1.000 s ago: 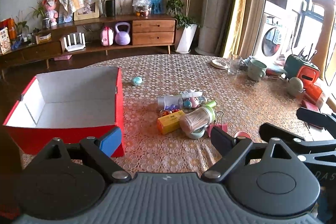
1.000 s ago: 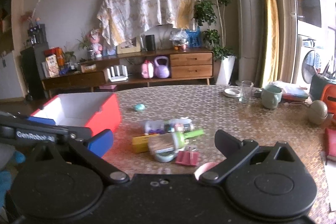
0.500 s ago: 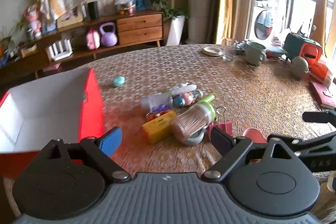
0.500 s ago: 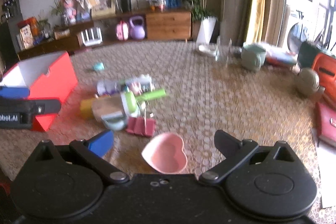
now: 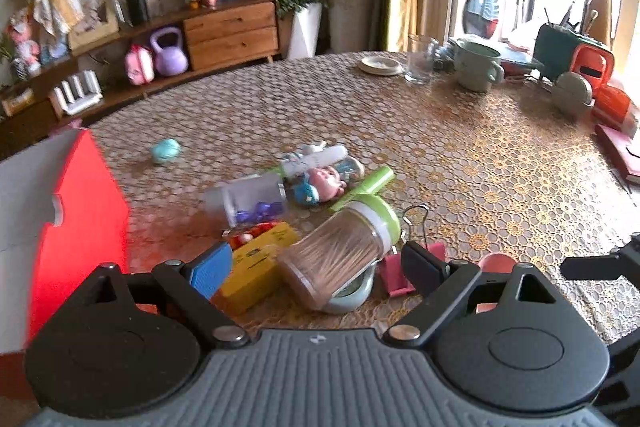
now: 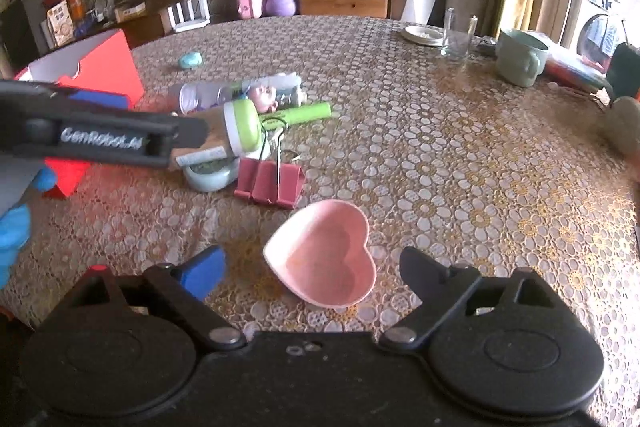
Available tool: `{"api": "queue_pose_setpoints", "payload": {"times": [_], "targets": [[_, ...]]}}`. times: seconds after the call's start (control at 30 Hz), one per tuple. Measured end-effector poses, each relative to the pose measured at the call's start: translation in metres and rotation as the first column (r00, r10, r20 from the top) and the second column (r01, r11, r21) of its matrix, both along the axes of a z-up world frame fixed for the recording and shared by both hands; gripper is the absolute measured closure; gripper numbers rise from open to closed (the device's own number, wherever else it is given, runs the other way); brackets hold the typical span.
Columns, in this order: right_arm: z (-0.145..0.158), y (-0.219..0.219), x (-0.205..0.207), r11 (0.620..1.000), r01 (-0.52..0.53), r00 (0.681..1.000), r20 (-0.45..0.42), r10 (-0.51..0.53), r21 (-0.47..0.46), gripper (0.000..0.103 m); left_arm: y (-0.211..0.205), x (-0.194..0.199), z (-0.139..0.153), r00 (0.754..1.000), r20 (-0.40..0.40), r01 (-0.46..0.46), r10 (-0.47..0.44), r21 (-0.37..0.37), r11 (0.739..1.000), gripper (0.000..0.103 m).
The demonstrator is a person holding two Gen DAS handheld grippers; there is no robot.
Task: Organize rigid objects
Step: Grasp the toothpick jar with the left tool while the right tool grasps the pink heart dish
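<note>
A heap of small things lies mid-table: a toothpick jar [image 5: 340,251] on its side with a green lid, a yellow box [image 5: 256,263], a pale round tin [image 5: 352,297], a pink binder clip [image 6: 270,183], a green marker [image 6: 298,115], a clear bottle [image 5: 244,199]. My left gripper [image 5: 316,267] stands open just before the jar and yellow box, touching neither. A pink heart-shaped dish [image 6: 322,255] sits between the fingers of my right gripper [image 6: 312,271], whose jaws are closing; the pads stand clear of the dish. The red box [image 5: 80,219] is open at the left.
A small teal object [image 5: 165,150] lies alone behind the heap. A glass [image 6: 454,35], a saucer [image 6: 420,35] and a green mug [image 6: 520,57] stand at the table's far right, with red and orange items near the right edge. A blue-gloved hand [image 6: 16,223] holds the left gripper.
Both grippers have dropped and come closer to the table. The left one has swung from the red box toward the heap. The pink dish now lies between the right fingers, which have narrowed.
</note>
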State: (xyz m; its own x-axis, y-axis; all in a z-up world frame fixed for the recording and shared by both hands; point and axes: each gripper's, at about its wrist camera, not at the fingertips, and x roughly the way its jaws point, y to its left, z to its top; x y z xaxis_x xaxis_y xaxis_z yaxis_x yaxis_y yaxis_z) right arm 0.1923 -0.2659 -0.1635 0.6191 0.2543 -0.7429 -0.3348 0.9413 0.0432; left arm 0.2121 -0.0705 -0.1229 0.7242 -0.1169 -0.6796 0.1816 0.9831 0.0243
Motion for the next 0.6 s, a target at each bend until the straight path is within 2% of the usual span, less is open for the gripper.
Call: {"api": "queue_pose_setpoints", "payload": {"times": [0.17, 0.3, 0.6], "targets": [[-0.005, -0.001, 0.006, 1.000, -0.029, 0.999, -0.021, 0.029, 0.001, 0.013, 0.000, 0.019, -0.009, 0.996, -0.032, 0.079, -0.079, -0.014, 0.997, 0.011], [-0.009, 0.001, 0.009, 0.999, -0.045, 0.999, -0.022, 0.045, -0.010, 0.013, 0.002, 0.029, -0.014, 0.989, -0.041, 0.142, -0.142, 0.007, 0.990, 0.011], [-0.016, 0.005, 0.016, 0.997, -0.061, 0.998, -0.024, 0.060, -0.044, 0.021, 0.010, 0.044, -0.032, 0.983, -0.087, 0.164, -0.162, 0.007, 0.987, 0.011]]}}
